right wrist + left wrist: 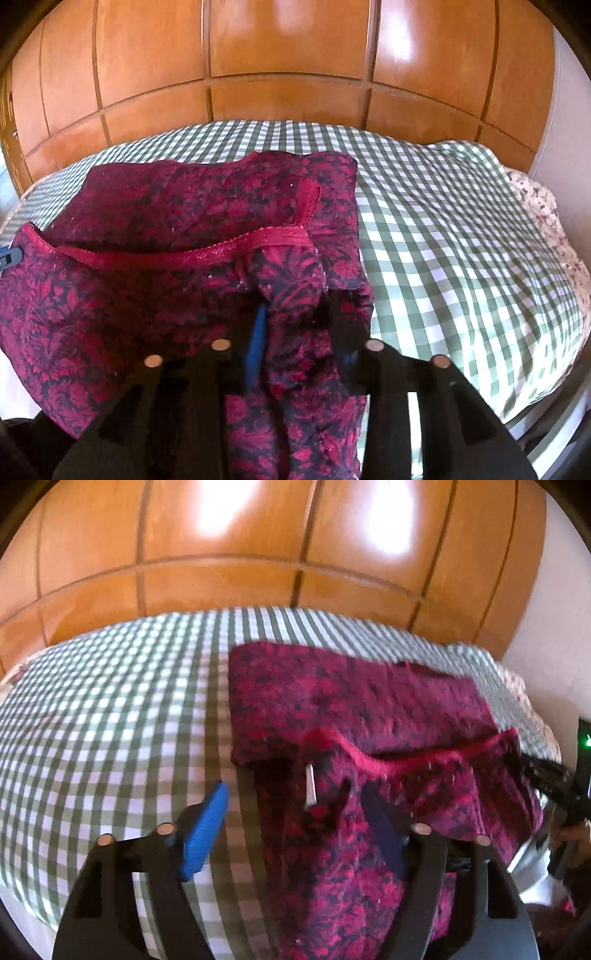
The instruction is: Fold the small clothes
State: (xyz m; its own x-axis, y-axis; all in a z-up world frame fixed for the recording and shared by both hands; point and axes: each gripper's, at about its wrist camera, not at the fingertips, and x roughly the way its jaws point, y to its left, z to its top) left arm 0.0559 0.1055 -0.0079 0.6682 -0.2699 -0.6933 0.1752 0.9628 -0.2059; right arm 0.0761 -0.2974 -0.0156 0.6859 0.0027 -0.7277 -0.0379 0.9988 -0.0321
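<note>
A small red and dark floral garment (351, 709) with a red trimmed neckline lies partly folded on the green checked bedsheet (110, 709). My left gripper (291, 819) stands wide open; cloth drapes over its right finger, the blue pad (205, 834) of its left finger is bare. My right gripper (295, 339) is shut on a bunch of the garment (184, 206) near the neckline trim (184, 254), and cloth hangs down between its fingers. The right gripper also shows at the right edge of the left wrist view (546, 775).
The bed runs up to a wooden panelled wardrobe (288, 74) behind it. A floral cloth (546, 206) lies at the bed's right end, next to a pale wall (561, 110). Bare checked sheet (461, 229) spreads right of the garment.
</note>
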